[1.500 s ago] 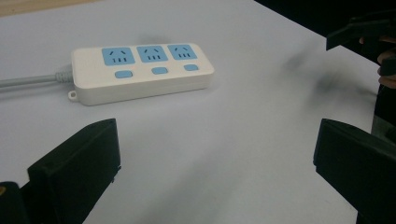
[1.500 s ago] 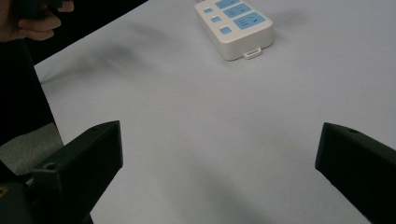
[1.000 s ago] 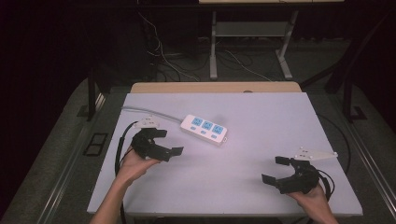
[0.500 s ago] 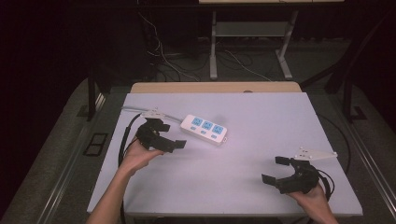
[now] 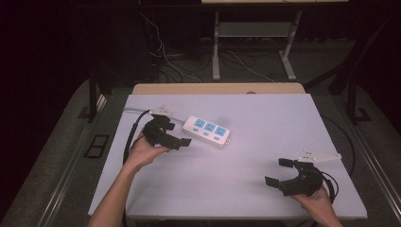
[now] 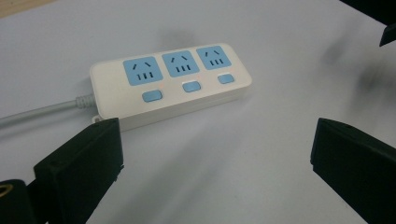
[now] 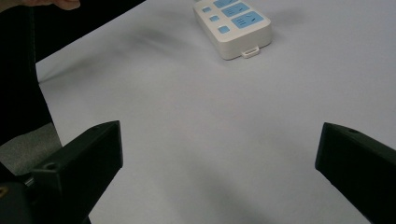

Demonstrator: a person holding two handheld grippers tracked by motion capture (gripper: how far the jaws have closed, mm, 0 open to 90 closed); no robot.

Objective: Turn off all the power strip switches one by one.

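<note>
A white power strip (image 5: 207, 131) with three blue sockets and three blue buttons lies flat on the pale table (image 5: 246, 161), left of centre. My left gripper (image 5: 177, 134) is open just left of it, its jaws pointing at the strip's cable end without touching. In the left gripper view the strip (image 6: 170, 81) lies close ahead between the wide-apart jaws of that gripper (image 6: 212, 154). My right gripper (image 5: 278, 171) is open near the front right corner, holding nothing. In the right gripper view the strip (image 7: 233, 25) lies far ahead of the gripper (image 7: 217, 154).
The strip's grey cable (image 6: 37, 112) runs off toward the table's left edge (image 5: 137, 112). A wooden strip (image 5: 217, 89) borders the far edge. Cables and a metal stand (image 5: 250, 42) sit on the floor beyond.
My left gripper has moved forward and to the right, closing in on the power strip's left end. The right gripper and the strip have stayed put.
</note>
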